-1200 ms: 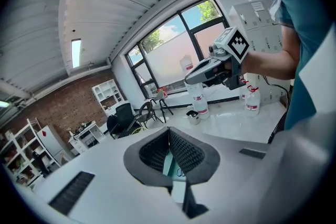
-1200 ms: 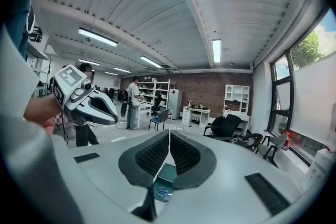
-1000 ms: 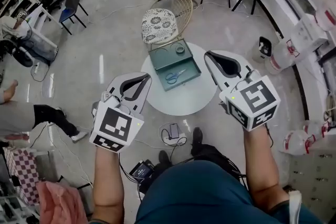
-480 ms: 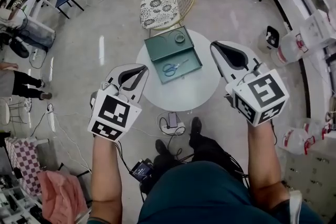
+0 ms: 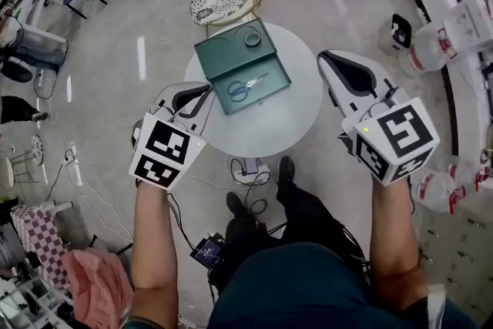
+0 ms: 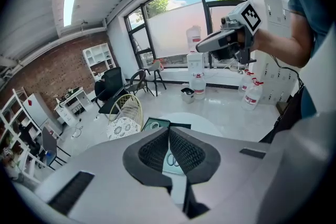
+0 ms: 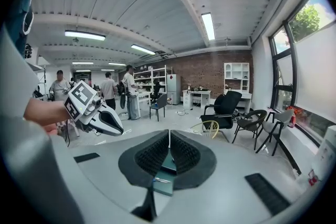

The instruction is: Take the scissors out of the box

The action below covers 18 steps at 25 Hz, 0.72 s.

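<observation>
1. The round white tabletop (image 5: 269, 127) lies ahead of and between both pairs of fingers. Only the head view shows it whole.
2. The green box (image 5: 223, 54) sits open on it, ahead-right of the left fingers and ahead-left of the right ones. Only the head view shows a ring-shaped roll (image 5: 252, 38) in its far half.
3. The left gripper (image 5: 202, 92) tilts steeply down at the tabletop's near-left edge, its marker cube toward the person. Its own view shows the 2 fingers (image 6: 155, 149) pressed together with nothing between them, and the right gripper (image 6: 202, 48) at upper right.
4. The right gripper is held nearer level by the tabletop's right edge. Its fingers (image 7: 184, 152) are closed and empty too, and its view shows the left gripper off to the left.
5. The scissors (image 5: 245, 87) lie flat in the box's near half, well apart from both grippers, with the bluish handles toward the left fingers. Each gripper view shows only a sliver of them beneath its fingers.
</observation>
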Each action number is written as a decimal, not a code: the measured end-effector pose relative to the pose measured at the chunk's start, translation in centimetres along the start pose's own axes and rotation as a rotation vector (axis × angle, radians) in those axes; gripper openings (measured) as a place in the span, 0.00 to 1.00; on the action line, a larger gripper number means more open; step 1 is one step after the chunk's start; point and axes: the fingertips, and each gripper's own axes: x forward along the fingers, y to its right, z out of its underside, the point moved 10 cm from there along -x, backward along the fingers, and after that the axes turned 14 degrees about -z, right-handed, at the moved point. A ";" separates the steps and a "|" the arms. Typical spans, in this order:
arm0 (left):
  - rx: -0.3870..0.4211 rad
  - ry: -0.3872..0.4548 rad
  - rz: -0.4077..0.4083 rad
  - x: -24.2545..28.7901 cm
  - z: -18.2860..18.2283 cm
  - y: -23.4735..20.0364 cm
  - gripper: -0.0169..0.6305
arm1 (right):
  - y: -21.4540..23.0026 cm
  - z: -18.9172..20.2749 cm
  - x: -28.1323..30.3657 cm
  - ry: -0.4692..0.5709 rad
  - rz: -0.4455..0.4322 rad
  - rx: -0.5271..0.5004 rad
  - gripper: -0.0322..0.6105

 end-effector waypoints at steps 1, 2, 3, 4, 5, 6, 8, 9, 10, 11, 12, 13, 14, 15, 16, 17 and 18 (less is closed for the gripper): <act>0.001 -0.011 0.008 1.1 0.2 0.3 0.06 | 0.5 0.6 0.1 -0.005 0.002 0.006 0.11; 0.002 -0.021 0.017 2.1 0.5 0.5 0.06 | 1.0 1.2 0.2 -0.010 0.004 0.012 0.11; 0.003 -0.032 0.026 3.1 0.8 0.8 0.06 | 1.4 1.8 0.3 -0.015 0.007 0.018 0.11; 0.005 -0.041 0.035 4.0 1.2 1.0 0.06 | 1.8 2.4 0.4 -0.021 0.010 0.025 0.11; 0.006 -0.051 0.042 4.9 1.5 1.3 0.06 | 2.2 3.0 0.4 -0.025 0.012 0.030 0.11; 0.007 -0.061 0.049 5.8 1.8 1.5 0.06 | 2.6 3.6 0.5 -0.029 0.015 0.036 0.11; 0.009 -0.081 0.060 7.6 2.5 2.0 0.06 | 3.3 4.7 0.6 -0.037 0.019 0.047 0.11; 0.011 -0.092 0.066 8.4 2.9 2.2 0.06 | 3.6 5.3 0.6 -0.041 0.021 0.052 0.11; 0.013 -0.102 0.072 9.2 3.3 2.4 0.06 | 3.9 5.9 0.7 -0.046 0.022 0.058 0.11; 0.015 -0.112 0.079 10.0 3.6 2.7 0.06 | 4.2 6.4 0.7 -0.050 0.024 0.064 0.11; 0.018 -0.123 0.087 10.7 4.0 2.9 0.06 | 4.4 7.0 0.8 -0.055 0.025 0.071 0.11; 0.021 -0.134 0.094 11.5 4.5 3.2 0.06 | 4.7 7.6 0.8 -0.060 0.027 0.077 0.11; 0.025 -0.146 0.101 12.3 4.9 3.5 0.06 | 5.0 8.2 0.8 -0.064 0.028 0.083 0.11; 0.029 -0.159 0.108 13.0 5.3 3.8 0.06 | 5.3 8.8 0.7 -0.068 0.030 0.089 0.11; 0.032 -0.171 0.115 13.8 5.7 4.2 0.06 | 5.6 9.4 0.7 -0.072 0.031 0.094 0.11; 0.033 -0.184 0.122 14.6 6.2 4.6 0.06 | 5.8 10.0 0.6 -0.075 0.032 0.099 0.11; 0.034 -0.197 0.129 15.4 6.7 4.9 0.07 | 6.0 10.6 0.6 -0.079 0.032 0.103 0.11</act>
